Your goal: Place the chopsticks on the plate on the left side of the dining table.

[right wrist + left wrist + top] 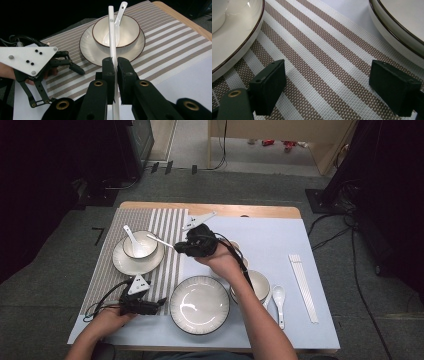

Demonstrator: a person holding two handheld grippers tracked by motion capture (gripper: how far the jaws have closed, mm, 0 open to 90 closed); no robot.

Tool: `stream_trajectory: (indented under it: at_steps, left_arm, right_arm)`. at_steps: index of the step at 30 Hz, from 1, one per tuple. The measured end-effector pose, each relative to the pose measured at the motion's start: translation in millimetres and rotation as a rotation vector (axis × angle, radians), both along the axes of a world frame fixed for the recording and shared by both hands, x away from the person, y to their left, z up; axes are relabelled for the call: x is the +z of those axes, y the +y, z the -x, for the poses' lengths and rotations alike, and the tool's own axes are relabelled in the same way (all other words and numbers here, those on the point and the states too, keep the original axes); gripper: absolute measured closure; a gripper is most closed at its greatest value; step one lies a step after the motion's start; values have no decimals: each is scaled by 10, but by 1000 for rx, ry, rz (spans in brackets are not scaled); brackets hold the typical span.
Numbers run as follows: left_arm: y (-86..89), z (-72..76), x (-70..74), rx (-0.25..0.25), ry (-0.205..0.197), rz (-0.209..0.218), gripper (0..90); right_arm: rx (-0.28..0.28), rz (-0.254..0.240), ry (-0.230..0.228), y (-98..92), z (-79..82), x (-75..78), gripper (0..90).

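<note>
Right gripper (114,62), raised over the table (260,211), clenched on a pair of white chopsticks (111,37). Their far end juts toward the bowl (116,30) on its saucer (87,50), which stand on the striped mat (175,47); whether the tip touches the bowl cannot be told. The near end is hidden between the jaws. In the high view the hand covers most of the gripper, and only a thin white length of the chopsticks shows. A spoon (120,15) lies in the bowl.

Left gripper (327,82) rests on the mat with jaws released and nothing between them. At that view's edges the saucer rim and a plate (397,27) are cut off.

Behind the right forearm, a second bowl (260,285) is partly hidden. A second spoon (279,300) and wrapped chopsticks (302,285) lie on the blue mat (270,240).
</note>
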State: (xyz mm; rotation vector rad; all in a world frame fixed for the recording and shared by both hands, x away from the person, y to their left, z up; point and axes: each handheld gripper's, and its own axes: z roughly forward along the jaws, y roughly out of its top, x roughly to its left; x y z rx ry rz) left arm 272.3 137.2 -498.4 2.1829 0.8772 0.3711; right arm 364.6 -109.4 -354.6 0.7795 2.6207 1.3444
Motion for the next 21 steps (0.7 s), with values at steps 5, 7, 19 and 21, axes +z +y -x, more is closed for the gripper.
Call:
stream_trajectory:
  at_steps: [5, 7, 19, 21]
  left_arm:
    - [0, 0, 0, 0, 0, 0, 145]
    - [0, 0, 0, 0, 0, 0, 145]
    - [0, 0, 0, 0, 0, 0, 146]
    - [1, -1, 0, 0, 0, 0, 146]
  right_arm:
    - [7, 4, 0, 44, -9, 2, 852]
    - [8, 5, 5, 59, -10, 5, 853]
    - [16, 9, 8, 153, -6, -7, 853]
    - [19, 8, 8, 169, -10, -4, 853]
